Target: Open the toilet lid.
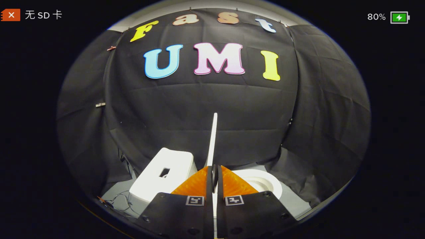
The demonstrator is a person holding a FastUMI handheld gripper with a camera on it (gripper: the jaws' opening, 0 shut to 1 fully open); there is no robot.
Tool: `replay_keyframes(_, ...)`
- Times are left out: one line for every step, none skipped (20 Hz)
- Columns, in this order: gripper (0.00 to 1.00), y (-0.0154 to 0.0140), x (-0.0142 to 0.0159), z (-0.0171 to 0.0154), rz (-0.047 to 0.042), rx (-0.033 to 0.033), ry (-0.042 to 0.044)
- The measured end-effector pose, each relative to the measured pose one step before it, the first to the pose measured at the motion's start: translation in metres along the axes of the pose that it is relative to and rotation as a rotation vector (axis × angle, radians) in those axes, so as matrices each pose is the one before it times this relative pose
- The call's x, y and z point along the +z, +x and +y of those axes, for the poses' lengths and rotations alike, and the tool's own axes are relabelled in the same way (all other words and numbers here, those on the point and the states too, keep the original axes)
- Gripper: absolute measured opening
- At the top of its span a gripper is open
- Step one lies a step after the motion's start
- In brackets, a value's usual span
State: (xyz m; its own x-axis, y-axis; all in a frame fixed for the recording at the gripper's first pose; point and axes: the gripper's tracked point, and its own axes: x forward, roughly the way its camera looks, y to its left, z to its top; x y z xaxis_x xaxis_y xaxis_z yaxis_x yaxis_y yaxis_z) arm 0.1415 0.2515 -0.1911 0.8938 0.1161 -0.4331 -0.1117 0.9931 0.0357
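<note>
- Far left: black cloth wall point(86, 126) of the booth, hanging in folds, with two small clips pinned to it, one high and one at mid height.
- Low at the left, near the wall's foot: thin dark wires point(121, 200) lying loose on the grey floor point(114, 194).
- Just right of the wires: white toilet tank point(159, 181), boxy with rounded corners, seen tilted, with a small dark rectangular opening in its top face.
- Centre: toilet lid point(212, 139), white, raised and seen edge-on as a thin upright strip, rising from between the fingers up against the dark cloth behind.
- Centre, near: hand-held gripper point(215, 176), both fingers drawn together and pressing on the lower edge of the toilet lid, one on each face of it; fingers point(196, 186) ribbed on their outer slopes and narrowing toward the tips.
- Behind the fingers, nearest of all: dark gripper body point(172, 212), with two small square black-and-white markers, one on each side of the central slit.
- Right of the fingers and partly hidden by them: white toilet bowl point(262, 182), its rounded rim and pale inner hollow uncovered, lying lower than the raised lid.
- Right of the bowl: a further patch of grey floor, running to the foot of the cloth.
- Far right: more black cloth wall, draped in broad creases and bunched where it meets the floor.
</note>
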Motion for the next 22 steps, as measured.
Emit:
replay_keyframes(0.08, -0.00039, 0.00077, 0.00748, -0.00705, 0.00344, -0.01091)
replay_keyframes(0.08, -0.0007, 0.00007, 0.00833, -0.00161, 0.00595, -0.00897)
replay_keyframes(0.08, -0.00057, -0.0008, 0.00802, -0.00388, 0.00681, -0.00901)
replay_keyframes(0.08, -0.00009, -0.00144, 0.00811, -0.00216, 0.00728, -0.01184)
replay_keyframes(0.08, -0.00056, -0.00023, 0.00644, -0.00166, 0.00489, -0.00888)
replay_keyframes(0.08, 0.00034, 0.00122, 0.00727, -0.00135, 0.00609, -0.00821)
replay_keyframes(0.08, -0.00012, 0.00001, 0.00695, -0.00072, 0.0058, -0.00234)
replay_keyframes(0.08, -0.00055, -0.00136, 0.00633, -0.0002, 0.00633, -0.00322)
replay_keyframes(0.08, -0.00028, -0.00054, 0.00671, -0.00087, 0.0048, -0.00499)
replay_keyframes(0.08, 0.00106, -0.00023, 0.0065, -0.00085, 0.00285, -0.01127)
replay_keyframes(0.08, 0.00059, 0.00062, 0.00717, -0.00256, -0.00289, -0.01831)
replay_keyframes(0.08, 0.00025, -0.00053, 0.00612, -0.00065, -0.00394, -0.02179)
replay_keyframes(0.08, -0.00001, 0.00002, 0.00618, -0.00316, -0.00138, -0.01848)
replay_keyframes(0.08, 0.00063, 0.00004, 0.00801, -0.00386, 0.00496, -0.01613)
replay_keyframes(0.08, 0.00018, -0.001, 0.00821, -0.00216, 0.00399, -0.01276)
replay_keyframes(0.08, 0.00074, -0.00039, 0.00668, -0.00163, 0.00397, -0.01607)
replay_keyframes(0.08, 0.00085, -0.00077, 0.00622, -0.00055, 0.00144, -0.01546)
replay_keyframes(0.08, 0.00055, -0.00042, 0.00585, 0.00082, 0.00144, -0.01433)
replay_keyframes(0.08, 0.00063, 0.00019, 0.00589, 0.00053, 0.00161, -0.0104)
replay_keyframes(0.08, 0.00041, 0.00093, 0.00327, -0.00097, -0.00281, -0.01473)
replay_keyframes(0.08, 0.00131, -0.00097, 0.00342, -0.00039, -0.00558, -0.01594)
replay_keyframes(0.08, 0.0002, -0.00023, 0.0015, -0.00123, -0.00792, -0.01531)
